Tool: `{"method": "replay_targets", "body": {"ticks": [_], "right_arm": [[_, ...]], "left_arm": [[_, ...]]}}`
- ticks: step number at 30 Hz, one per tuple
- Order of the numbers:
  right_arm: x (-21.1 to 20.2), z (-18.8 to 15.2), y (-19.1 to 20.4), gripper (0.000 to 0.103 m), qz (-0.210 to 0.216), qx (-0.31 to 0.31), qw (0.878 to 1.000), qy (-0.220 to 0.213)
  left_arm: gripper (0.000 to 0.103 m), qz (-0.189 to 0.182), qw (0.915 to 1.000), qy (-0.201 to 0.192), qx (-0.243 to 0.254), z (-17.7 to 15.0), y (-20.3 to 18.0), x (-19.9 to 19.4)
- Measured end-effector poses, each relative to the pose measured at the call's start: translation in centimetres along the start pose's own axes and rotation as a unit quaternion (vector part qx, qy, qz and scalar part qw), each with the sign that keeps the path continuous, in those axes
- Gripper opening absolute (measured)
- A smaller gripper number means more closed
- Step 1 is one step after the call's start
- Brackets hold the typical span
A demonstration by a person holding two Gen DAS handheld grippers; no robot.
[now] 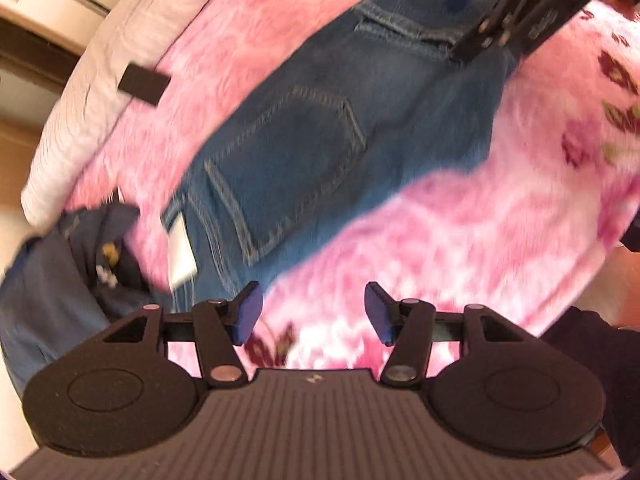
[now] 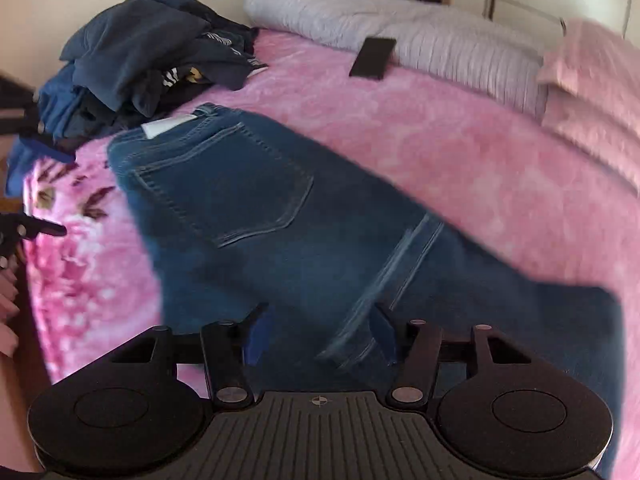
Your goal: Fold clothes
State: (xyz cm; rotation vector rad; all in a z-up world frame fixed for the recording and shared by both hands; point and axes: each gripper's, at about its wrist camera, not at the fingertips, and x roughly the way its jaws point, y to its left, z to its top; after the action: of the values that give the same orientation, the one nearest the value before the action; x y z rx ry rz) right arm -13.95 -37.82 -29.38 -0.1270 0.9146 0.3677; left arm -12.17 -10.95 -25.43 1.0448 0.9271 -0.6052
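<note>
Black and close to the lens, the right gripper [image 2: 316,332] hangs right over the jeans [image 2: 256,216], with its jaws apart and nothing in them. Denim lies under both blue pads, and a pale seam runs between them.

Biggest of all is the bed [image 2: 400,128], with a fluffy pink blanket. On it lies 1 pair of jeans, spread flat. The waist, with a white tag, is at the far left. The leg runs to the near right. 1 back pocket [image 2: 228,184] faces up. The jeans look 1 leg wide, so they may be folded in half the long way, but I cannot tell for sure.

Next comes 1 pile of dark clothes [image 2: 152,52] at the far left, just past the waist. It is a heap, not folded. I cannot count the clothes in it.

2 pillows [image 2: 440,40] lie along the far side: 1 grey and 1 pink. 1 small black flat thing [image 2: 373,57] rests by the grey one.

The left gripper [image 1: 313,314] hovers over bare blanket near the jeans, its jaws apart and empty too.

Jeans are thick and heavy, a bit stiff, and not slippery or breakable. I think the best places to grab are the waist and the leg end, 1 gripper on each.
</note>
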Motion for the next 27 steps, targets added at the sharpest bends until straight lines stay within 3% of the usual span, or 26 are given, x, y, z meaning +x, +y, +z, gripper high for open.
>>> {"method": "replay_targets", "body": {"ticks": [3,5,10,13,17,19,20,24,26,27], "right_arm": [[-1.6,-0.5,-1.3,0.057,-0.019,0.039,0.999,0.009],[-2.7,-0.9,-3.3,0.057,-0.042,0.071,0.996,0.016],[-4.4,-2.1,-11.5,0.058,-0.106,0.171,0.979,0.033],[-4.7,-2.8,-16.7,0.058,-0.118,0.233,0.965,0.013],[-2.7,-3.7,-21.9,0.058,-0.093,0.256,0.962,0.009],[-0.8,-4.4,-24.0,0.058,-0.069,0.272,0.957,0.067],[-1.0,-4.1,-24.5,0.058,-0.055,0.266,0.960,0.069],[-2.8,-2.8,-26.9,0.058,-0.021,0.246,0.968,0.044],[-3.1,-2.3,-28.0,0.058,-0.021,0.240,0.970,0.037],[-3.0,-2.1,-28.7,0.058,-0.020,0.239,0.970,0.038]], "left_arm": [[0.052,-0.013,0.9998,-0.007,-0.010,-1.1,-0.2,0.4],[0.052,-0.023,0.9994,-0.021,-0.014,-0.1,-0.7,0.6],[0.052,-0.058,0.9952,-0.071,-0.034,5.8,-2.6,1.6],[0.052,-0.080,0.9905,-0.101,-0.049,9.6,-3.7,2.2],[0.052,-0.121,0.9817,-0.120,-0.086,16.2,-4.8,4.6],[0.052,-0.134,0.9783,-0.112,-0.111,18.6,-4.5,6.2],[0.052,-0.144,0.9753,-0.106,-0.130,19.6,-4.1,7.0],[0.054,-0.193,0.9481,-0.052,-0.248,20.9,-1.1,10.6],[0.054,-0.222,0.9251,-0.023,-0.307,20.6,0.1,12.5],[0.052,-0.241,0.9087,-0.014,-0.341,20.3,0.6,13.4]]}}
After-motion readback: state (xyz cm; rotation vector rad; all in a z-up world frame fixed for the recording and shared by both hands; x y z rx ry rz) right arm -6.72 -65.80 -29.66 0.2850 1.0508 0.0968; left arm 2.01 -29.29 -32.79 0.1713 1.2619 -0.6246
